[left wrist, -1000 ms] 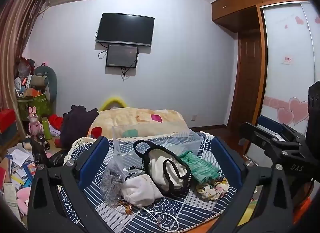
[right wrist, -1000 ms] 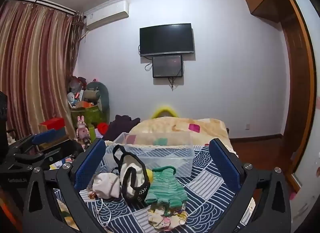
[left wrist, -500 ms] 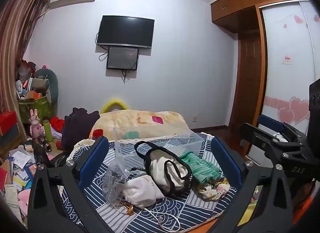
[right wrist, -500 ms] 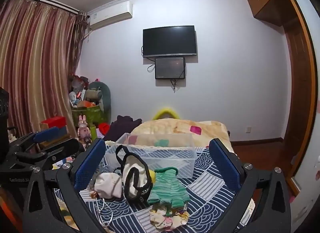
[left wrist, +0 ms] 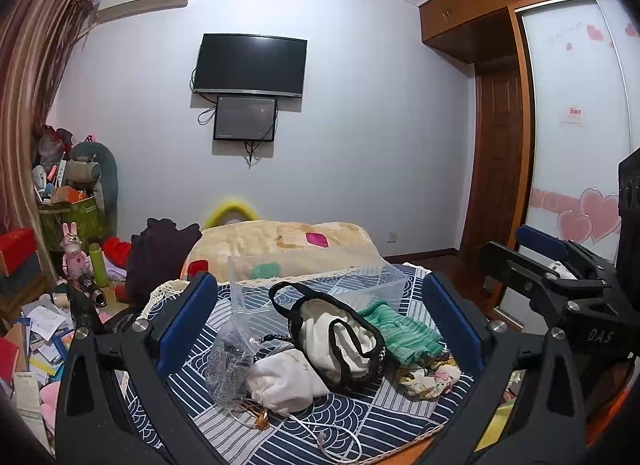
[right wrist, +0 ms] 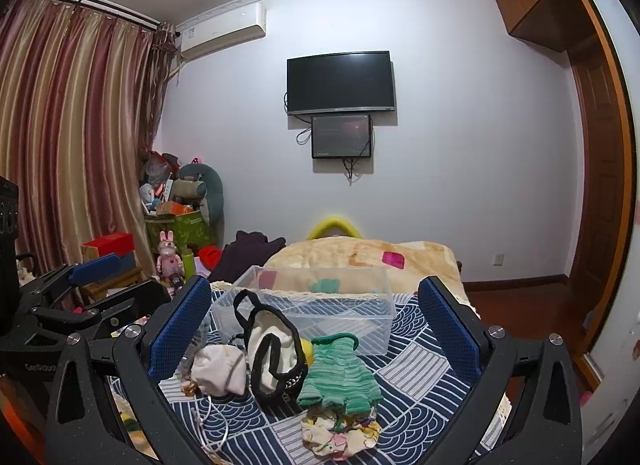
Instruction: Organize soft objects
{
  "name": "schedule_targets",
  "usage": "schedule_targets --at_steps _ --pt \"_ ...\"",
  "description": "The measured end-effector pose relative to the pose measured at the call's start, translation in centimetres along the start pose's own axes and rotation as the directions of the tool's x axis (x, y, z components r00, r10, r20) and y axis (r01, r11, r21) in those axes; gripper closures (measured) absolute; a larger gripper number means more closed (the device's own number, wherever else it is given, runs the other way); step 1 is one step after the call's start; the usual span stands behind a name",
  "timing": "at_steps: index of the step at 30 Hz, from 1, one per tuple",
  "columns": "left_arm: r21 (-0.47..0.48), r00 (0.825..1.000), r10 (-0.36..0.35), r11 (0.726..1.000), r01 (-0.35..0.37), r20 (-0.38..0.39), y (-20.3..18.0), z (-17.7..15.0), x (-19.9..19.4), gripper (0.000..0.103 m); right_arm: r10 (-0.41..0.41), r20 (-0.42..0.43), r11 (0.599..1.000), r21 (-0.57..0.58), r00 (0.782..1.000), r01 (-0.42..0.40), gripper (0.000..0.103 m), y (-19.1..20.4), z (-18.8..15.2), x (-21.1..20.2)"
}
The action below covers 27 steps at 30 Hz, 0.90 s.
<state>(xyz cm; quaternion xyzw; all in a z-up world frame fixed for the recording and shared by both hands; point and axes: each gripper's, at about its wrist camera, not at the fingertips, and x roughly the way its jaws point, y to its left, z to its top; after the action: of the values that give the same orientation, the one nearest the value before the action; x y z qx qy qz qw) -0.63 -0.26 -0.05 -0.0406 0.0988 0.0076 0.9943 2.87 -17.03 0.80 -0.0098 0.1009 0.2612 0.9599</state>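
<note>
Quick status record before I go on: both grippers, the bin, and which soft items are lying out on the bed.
left gripper: open, holding nothing
right gripper: open, holding nothing
clear plastic bin: on the bed, behind the pile, looks empty
green knit garment: on the cover, outside the bin
floral fabric: just in front of the green garment
white pouch: left of the black-trimmed bag

Bin [left wrist: 320, 285] half hidden behind bag [left wrist: 336, 339]; small yellow thing [right wrist: 306, 347] tucked behind bag, possibly a ball; cable [right wrist: 212, 421] cut off below.
</note>
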Motion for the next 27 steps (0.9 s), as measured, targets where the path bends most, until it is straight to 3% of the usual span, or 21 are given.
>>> schedule_targets --at_steps 27 --pt "-0.008 1.000 -0.009 1.000 0.009 -0.007 0.06 -0.01 0.12 0.000 0.010 -0.003 1.000 0.009 1.000 -0.010 0.000 0.25 -0.05 -0.14"
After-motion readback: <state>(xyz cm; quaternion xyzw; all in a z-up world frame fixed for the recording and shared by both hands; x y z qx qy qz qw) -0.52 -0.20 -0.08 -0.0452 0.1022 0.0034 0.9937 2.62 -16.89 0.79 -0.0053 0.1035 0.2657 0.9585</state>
